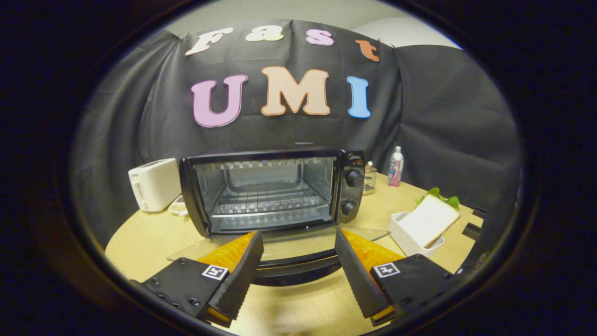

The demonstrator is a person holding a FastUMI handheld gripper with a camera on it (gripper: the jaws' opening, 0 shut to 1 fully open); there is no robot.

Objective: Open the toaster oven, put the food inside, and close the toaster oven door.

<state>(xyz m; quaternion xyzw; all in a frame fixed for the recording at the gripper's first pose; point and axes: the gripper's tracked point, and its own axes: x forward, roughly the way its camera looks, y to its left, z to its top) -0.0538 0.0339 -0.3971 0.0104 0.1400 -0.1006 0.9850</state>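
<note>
The gripper was held wide open, gripping nothing, its fingers flanking the toaster oven's lowered glass door. The sandwich was seen in a white dish beside the oven.

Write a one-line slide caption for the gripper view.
Open gripper hovers at the lowered door of the empty toaster oven; sandwich waits in its white tray.

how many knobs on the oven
2. Both sit on the oven's right-hand control panel: the upper knob and the lower knob directly below it. The oven door is open, and the gripper hovers open-jawed at its handle.
</note>
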